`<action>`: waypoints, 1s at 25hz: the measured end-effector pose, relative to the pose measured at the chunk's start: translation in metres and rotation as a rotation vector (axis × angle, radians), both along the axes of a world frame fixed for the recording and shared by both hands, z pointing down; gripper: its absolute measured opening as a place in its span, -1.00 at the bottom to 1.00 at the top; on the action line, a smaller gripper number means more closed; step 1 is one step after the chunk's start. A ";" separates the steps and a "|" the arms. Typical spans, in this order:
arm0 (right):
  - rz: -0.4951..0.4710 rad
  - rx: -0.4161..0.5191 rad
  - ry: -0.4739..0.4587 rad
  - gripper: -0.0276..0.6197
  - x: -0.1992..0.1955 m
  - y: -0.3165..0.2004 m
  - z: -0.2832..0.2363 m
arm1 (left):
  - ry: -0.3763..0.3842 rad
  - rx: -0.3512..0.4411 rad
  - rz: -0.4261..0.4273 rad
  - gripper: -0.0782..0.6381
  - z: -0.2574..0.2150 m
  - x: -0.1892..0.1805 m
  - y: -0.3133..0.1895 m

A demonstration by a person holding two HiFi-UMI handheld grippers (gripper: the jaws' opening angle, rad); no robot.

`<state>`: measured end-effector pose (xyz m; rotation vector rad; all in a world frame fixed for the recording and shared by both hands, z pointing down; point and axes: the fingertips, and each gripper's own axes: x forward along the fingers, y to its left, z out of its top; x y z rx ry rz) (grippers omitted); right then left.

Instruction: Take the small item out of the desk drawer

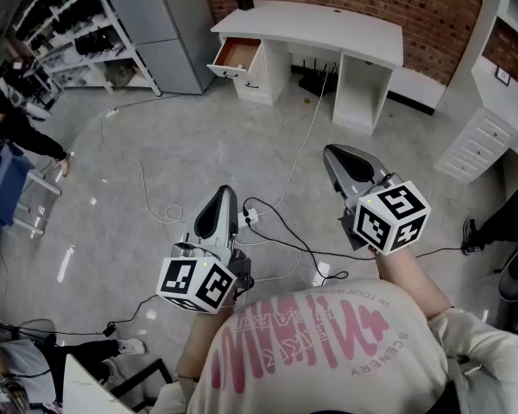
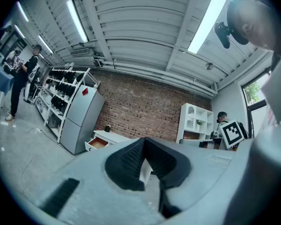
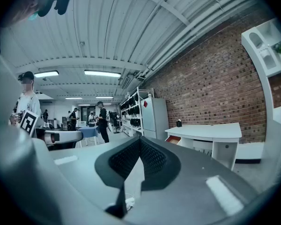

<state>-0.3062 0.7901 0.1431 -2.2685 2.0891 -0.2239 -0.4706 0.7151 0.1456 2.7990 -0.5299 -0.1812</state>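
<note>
While your two units, left gripper (image 1: 224, 197) and right gripper (image 1: 337, 160), were closed and empty, one desk (image 1: 328, 26) at 12 o'clock showed one open drawer (image 1: 239, 54).

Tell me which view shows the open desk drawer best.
The head view: it looks down into the open drawer, showing its brown inside. The left gripper view shows it small, from the front; the right gripper view shows only a sliver.
</note>
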 end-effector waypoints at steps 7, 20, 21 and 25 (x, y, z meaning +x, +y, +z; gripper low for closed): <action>0.019 -0.002 -0.009 -0.89 0.002 0.004 0.002 | 0.002 -0.008 0.004 -0.76 0.001 -0.003 0.001; 0.087 -0.028 -0.107 -0.89 0.018 0.018 0.023 | 0.005 -0.030 0.075 -0.76 0.015 0.003 0.011; 0.092 -0.035 -0.113 -0.89 0.021 0.017 0.028 | 0.001 -0.033 0.075 -0.76 0.018 0.005 0.010; 0.093 -0.079 -0.121 -0.89 0.036 0.009 0.049 | -0.008 -0.078 0.053 -0.76 0.035 0.017 -0.004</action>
